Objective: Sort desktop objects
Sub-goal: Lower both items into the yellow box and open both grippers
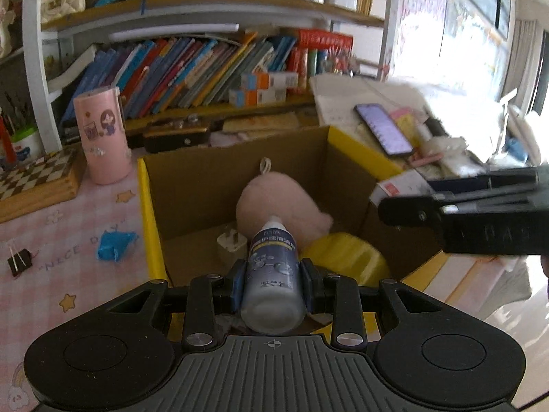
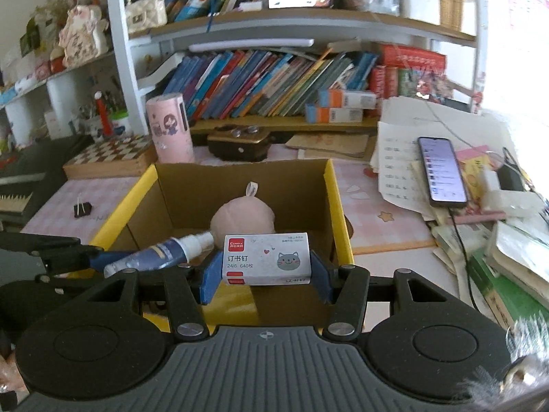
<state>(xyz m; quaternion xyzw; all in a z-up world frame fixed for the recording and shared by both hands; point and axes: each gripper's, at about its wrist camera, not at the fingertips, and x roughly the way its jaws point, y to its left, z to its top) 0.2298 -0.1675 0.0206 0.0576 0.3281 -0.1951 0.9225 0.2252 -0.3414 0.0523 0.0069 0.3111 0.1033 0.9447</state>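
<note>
Left hand-held gripper (image 1: 272,283) pinched a small spray bottle (image 1: 272,274) across its body, blue pads against both sides, nozzle pointing away. Bottle was held above the near edge of the open cardboard box (image 1: 240,178) with yellow-trimmed flaps.

Right hand-held gripper (image 2: 267,273) pinched a white staple box (image 2: 267,259) bearing a grey cat print, also over the near part of the cardboard box (image 2: 240,185). In the right wrist view the spray bottle (image 2: 161,255) appeared tilted, just left of the staple box.

Inside the box: pink plush toy (image 1: 274,202) toward the far wall, white plug adapter (image 1: 232,242) on the floor, a yellow item (image 1: 346,259) near right.

On the pink checked worktop (image 1: 68,240): black binder clip (image 1: 20,262) and crumpled blue scrap (image 1: 115,243) left of the box; pink cylinder (image 1: 103,135) and chessboard (image 1: 37,178) far left; smartphone (image 2: 442,171), screen lit, on papers to the right.
</note>
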